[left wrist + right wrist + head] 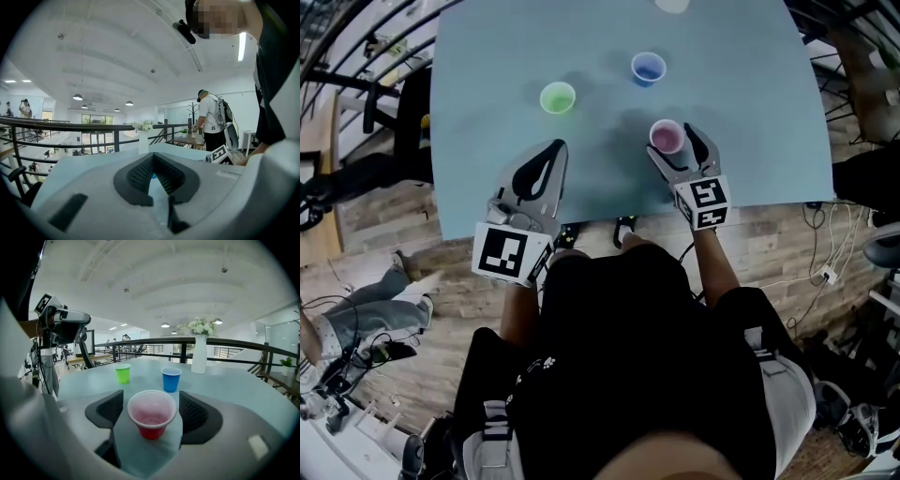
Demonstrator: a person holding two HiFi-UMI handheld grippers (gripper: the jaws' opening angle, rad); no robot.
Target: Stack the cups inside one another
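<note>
Currently red cup [151,416] stands btwn spread jaws of right tool [673,142].

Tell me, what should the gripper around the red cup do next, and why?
Probably close the right gripper gently on the red cup. The cup stands upright on the table between the pads, with a gap on each side, so nothing grips it yet. The green cup and blue cup stand apart farther off, waiting to be stacked.

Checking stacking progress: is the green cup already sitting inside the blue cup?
No, the green cup stands on its own on the table, apart from the blue cup.
</note>
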